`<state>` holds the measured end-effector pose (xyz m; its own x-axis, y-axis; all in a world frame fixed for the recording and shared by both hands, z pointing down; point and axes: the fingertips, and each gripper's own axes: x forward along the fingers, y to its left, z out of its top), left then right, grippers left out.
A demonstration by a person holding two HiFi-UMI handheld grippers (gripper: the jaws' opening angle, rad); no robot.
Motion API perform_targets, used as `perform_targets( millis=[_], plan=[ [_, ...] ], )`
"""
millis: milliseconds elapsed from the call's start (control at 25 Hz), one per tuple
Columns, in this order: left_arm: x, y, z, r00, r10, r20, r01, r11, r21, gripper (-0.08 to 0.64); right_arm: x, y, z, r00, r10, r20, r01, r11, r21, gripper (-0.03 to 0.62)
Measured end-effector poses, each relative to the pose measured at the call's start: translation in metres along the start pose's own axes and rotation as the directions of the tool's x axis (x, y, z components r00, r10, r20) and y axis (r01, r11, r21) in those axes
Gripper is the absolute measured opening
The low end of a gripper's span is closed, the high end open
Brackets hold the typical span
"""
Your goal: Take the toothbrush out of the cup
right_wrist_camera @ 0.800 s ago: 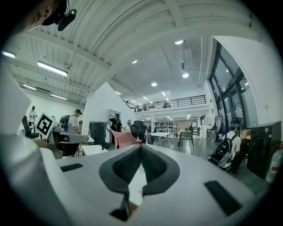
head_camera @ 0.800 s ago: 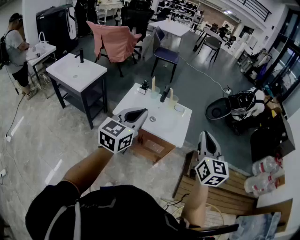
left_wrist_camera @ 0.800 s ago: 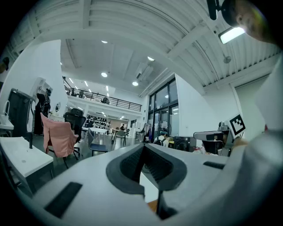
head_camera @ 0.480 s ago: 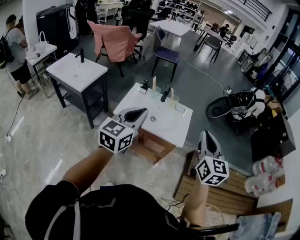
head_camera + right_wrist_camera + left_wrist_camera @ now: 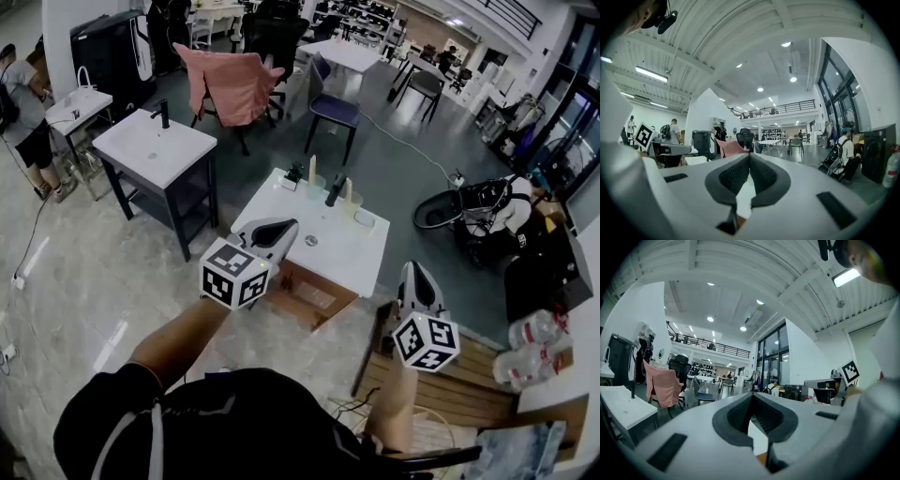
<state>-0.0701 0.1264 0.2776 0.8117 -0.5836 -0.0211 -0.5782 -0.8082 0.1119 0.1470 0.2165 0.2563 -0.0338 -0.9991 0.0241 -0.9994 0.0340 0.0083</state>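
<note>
A white sink stand [image 5: 281,211] lies ahead of me in the head view. At its back edge a pale toothbrush [image 5: 312,168] stands upright in a clear cup [image 5: 315,186]. A second pale toothbrush [image 5: 348,188] stands in another cup [image 5: 349,203], right of the black tap [image 5: 333,190]. My left gripper [image 5: 289,226] hovers level over the stand's near left corner, shut and empty, well short of the cups. My right gripper [image 5: 413,269] is shut and empty too, off the stand's near right side. The jaws meet with nothing between them in both the left gripper [image 5: 752,396] view and the right gripper [image 5: 749,157] view.
A cardboard box [image 5: 305,292] sits under the stand. A second sink stand [image 5: 155,145] is at the left, with a person [image 5: 23,117] beyond it. A pink-draped chair [image 5: 234,82] and a blue chair [image 5: 333,109] stand behind. A stroller [image 5: 478,214] and a wooden pallet [image 5: 455,380] are at the right.
The sink stand has shifted slightly down and right in the head view. The person at the left has walked further left. Both grippers stay shut and hardly move.
</note>
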Motion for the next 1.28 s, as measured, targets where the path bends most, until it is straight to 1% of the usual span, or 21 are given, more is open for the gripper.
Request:
perform_targets(
  millis=[280,440,640,800,920,1040,1280],
  plan=[
    [-0.008,0.032,-0.002,1.000,0.008,-0.004,-0.008,1.000,-0.027,0.003,0.016,0.021,0.003,1.000,-0.021,-0.005,0.021,1.000,-0.012,0.005],
    [-0.015,0.053,-0.006,1.000,-0.014,0.000,0.014,0.998,-0.064,0.003,0.026,0.036,-0.001,0.999,-0.038,-0.011,0.038,0.999,-0.024,0.005],
    [-0.026,0.071,-0.010,0.999,-0.046,0.003,0.046,0.997,-0.056,0.003,0.034,0.058,-0.011,0.998,-0.059,-0.015,0.058,0.998,-0.032,0.005],
    [-0.026,0.088,-0.014,0.999,-0.049,0.004,0.049,0.997,-0.066,0.003,0.046,0.071,-0.015,0.998,-0.057,-0.026,0.056,0.997,-0.046,0.005],
    [-0.021,0.101,-0.014,0.999,-0.038,0.012,0.039,0.997,-0.072,0.003,0.060,0.069,-0.011,0.998,-0.067,-0.015,0.066,0.996,-0.054,0.005],
    [-0.012,0.111,-0.015,1.000,-0.028,0.007,0.028,0.997,-0.076,0.003,0.078,0.066,-0.011,0.999,-0.050,-0.006,0.049,0.998,-0.049,0.005],
    [0.019,0.130,-0.018,0.999,0.032,-0.007,-0.032,0.998,-0.047,0.003,0.124,0.038,-0.005,0.999,-0.017,0.043,0.019,0.999,-0.032,0.005]
  ],
)
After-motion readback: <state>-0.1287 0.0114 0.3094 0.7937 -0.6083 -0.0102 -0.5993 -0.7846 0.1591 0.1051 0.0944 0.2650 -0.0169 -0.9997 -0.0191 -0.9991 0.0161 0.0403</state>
